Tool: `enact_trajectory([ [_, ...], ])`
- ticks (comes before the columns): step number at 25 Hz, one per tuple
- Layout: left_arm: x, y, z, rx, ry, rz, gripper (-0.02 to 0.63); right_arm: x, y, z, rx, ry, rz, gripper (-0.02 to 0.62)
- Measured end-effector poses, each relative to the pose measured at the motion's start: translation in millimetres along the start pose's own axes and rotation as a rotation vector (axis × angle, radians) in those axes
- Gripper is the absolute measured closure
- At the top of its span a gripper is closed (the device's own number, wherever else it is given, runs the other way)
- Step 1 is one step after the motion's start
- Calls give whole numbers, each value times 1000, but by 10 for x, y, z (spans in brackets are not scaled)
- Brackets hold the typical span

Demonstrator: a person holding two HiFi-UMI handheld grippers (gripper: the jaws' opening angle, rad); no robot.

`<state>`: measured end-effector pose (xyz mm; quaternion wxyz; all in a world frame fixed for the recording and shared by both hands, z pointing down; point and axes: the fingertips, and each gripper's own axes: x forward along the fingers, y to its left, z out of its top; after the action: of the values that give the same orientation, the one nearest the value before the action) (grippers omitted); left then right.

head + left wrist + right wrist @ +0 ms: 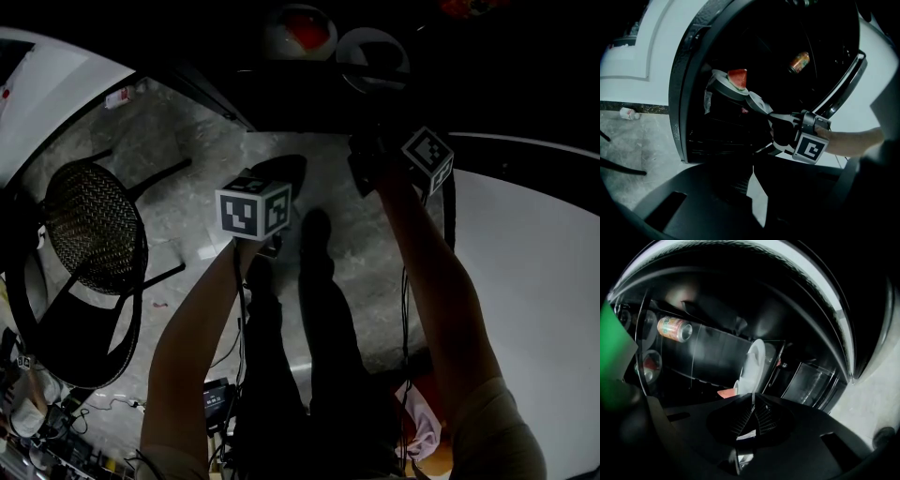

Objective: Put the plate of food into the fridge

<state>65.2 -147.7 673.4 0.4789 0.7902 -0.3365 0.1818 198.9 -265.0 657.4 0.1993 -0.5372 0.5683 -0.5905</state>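
1. Left gripper view: fridge is open and dark inside. A drink can lies on its side upper right. A 2nd plate w/ a watermelon slice is lower left.
2. Right gripper is clamped on the rim of the white plate, edge-on at the fridge's open front, just beside the 2nd plate. A reddish bit shows by its lower edge.
3. Left gripper: jaws together, nothing btw them, back from the fridge.
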Motion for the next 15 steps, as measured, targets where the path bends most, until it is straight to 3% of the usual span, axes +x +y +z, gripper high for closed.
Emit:
enact_trajectory([
  [15, -49, 58, 13, -2, -1, 9, 594, 90, 36, 80, -35, -2, -6, 569],
])
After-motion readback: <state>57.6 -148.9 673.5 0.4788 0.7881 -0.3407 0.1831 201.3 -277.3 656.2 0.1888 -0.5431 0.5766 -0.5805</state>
